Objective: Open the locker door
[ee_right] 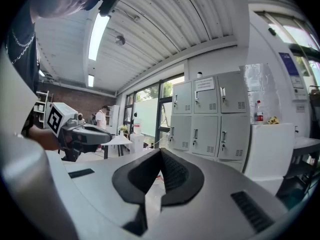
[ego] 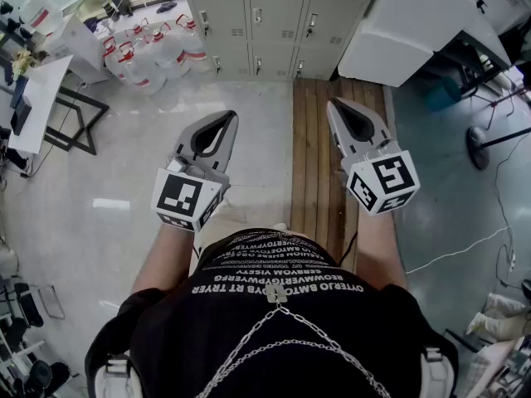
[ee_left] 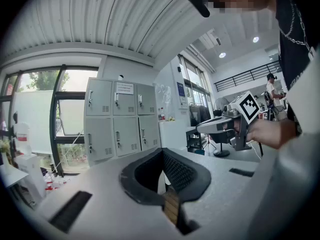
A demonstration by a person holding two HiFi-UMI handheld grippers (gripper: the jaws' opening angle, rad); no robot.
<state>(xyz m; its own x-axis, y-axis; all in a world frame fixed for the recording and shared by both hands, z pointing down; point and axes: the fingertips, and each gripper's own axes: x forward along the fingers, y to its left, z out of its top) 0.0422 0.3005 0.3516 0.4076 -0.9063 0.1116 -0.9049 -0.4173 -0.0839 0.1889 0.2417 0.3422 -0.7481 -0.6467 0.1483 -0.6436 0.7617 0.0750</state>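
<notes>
Grippers: two, the left gripper (ego: 226, 117) and the right gripper (ego: 336, 104), held side by side and aimed at the lockers, well apart from them.
Left jaws: tips pressed together with nothing pinched (only background shows through the loop behind the tips).
Right jaws: tips likewise meeting, and empty.
Marker cubes (ego: 187, 199): two, one at the rear of each gripper.
Locker bank (ee_left: 120, 119): one grey unit straight ahead, against the wall beside the window.
Locker doors (ee_right: 207, 134): six counted in both gripper views, two rows of three, each with a handle. All sit flush (none looks ajar).
Water jugs (ego: 153, 52): clear with red handles, clustered on the floor left of the lockers. At least five, but they overlap, so the exact count is unsure.
White counter (ego: 398, 23): one, just right of the lockers.
Wooden strip (ego: 315, 164): one band of floor running to the lockers, below the right gripper.
Cut off: the head view's top edge crops the locker bank, so only the lower doors show whole there.
Hard to make out: a paper notice (ee_left: 125, 88) on the upper middle door, too small to read.
Bystander (ee_right: 102, 118): one, small and far behind.
</notes>
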